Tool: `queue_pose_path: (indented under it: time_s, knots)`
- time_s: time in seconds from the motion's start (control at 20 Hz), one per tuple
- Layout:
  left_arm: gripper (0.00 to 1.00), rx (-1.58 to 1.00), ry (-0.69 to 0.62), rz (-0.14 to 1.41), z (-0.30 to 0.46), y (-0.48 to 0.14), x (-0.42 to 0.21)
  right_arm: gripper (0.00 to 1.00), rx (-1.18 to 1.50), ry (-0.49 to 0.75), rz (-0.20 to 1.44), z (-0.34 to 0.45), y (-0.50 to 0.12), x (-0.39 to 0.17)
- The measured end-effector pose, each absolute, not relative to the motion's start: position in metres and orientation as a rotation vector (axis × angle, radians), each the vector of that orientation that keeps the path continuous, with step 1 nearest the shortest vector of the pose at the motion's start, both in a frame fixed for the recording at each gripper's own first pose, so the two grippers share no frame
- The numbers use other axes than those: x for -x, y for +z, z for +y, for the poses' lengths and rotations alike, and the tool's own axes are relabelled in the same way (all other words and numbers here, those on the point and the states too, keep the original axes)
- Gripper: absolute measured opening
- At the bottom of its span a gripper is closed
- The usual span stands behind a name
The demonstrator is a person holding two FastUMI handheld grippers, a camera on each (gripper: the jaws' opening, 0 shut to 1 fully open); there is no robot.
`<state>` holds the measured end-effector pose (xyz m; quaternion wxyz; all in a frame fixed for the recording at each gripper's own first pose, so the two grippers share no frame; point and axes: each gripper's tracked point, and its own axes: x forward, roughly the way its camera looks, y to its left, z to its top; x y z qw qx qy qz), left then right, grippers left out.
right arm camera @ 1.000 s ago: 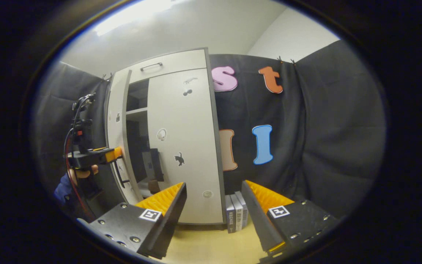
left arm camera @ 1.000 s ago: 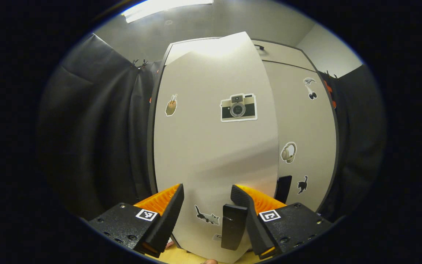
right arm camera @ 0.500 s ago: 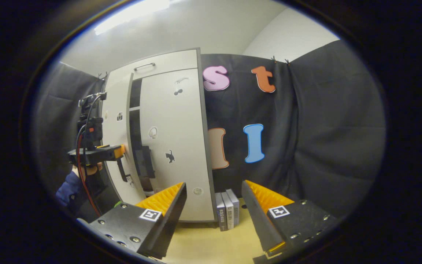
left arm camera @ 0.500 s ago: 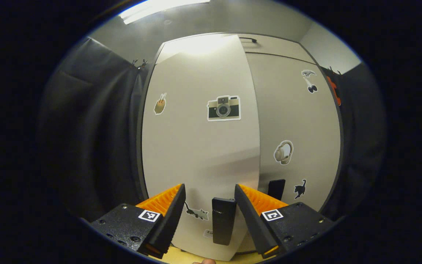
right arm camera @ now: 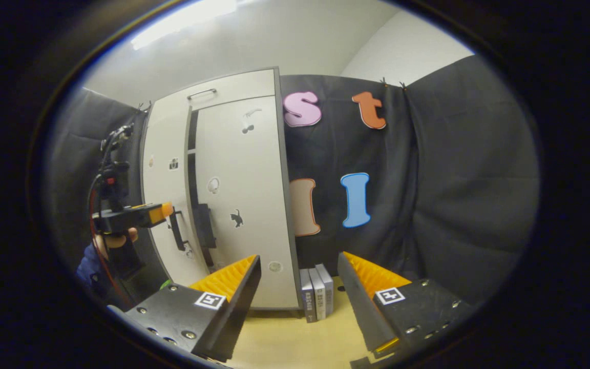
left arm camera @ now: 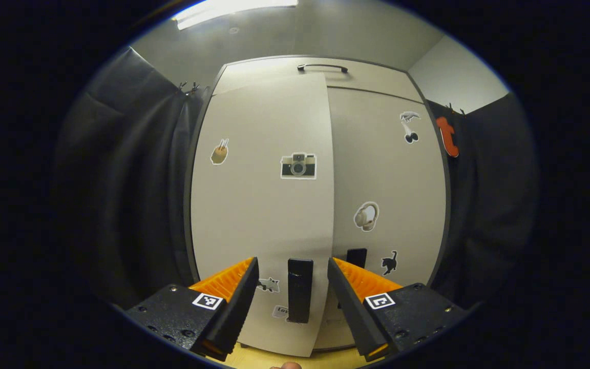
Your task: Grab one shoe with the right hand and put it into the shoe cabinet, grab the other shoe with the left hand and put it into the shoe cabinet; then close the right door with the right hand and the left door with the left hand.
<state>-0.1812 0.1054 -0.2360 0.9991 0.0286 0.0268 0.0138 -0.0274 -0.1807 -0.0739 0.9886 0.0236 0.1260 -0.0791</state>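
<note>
Left claw: its fingers stand apart and grip nothing. It faces the front of the shoe cabinet low down. In the left gripper view the black handle of the left door shows in the gap between the two fingers, farther off and not pressed by either.

Left claw, seen from the side: in the right gripper view it shows at the left, held by a hand with a dark blue sleeve, its tip just beside the left door's handle. Whether it touches the handle I cannot tell.

Right claw: fingers spread wide, with nothing between them. It is well apart from the cabinet, over a pale wooden floor.

Left door: almost closed. In the right gripper view a narrow dark gap remains between it and the right door.

Right door: flat against the cabinet front, its own black handle near the middle seam.

Shoes: hidden behind the doors; the slit shows nothing of them.

Stickers: a camera sticker and a small brown one on the left door; a headphones sticker and a black cat sticker on the right door.

Drawer: a drawer front with a bar handle above both doors.

Books: three books stand upright on the floor, just beside the cabinet's right side.
</note>
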Motion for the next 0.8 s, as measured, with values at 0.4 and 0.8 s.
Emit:
queue_pose_path:
  time_s: [0.4,0.8]
  knots:
    - [0.86,-0.063,-0.017,0.006,0.109,-0.174,0.267,0.91,-0.048,-0.061,0.190,-0.141,-0.043,0.016]
    - [0.86,-0.055,-0.026,0.020,0.121,-0.148,0.321,0.91,-0.059,0.021,0.113,-0.103,-0.002,0.019]
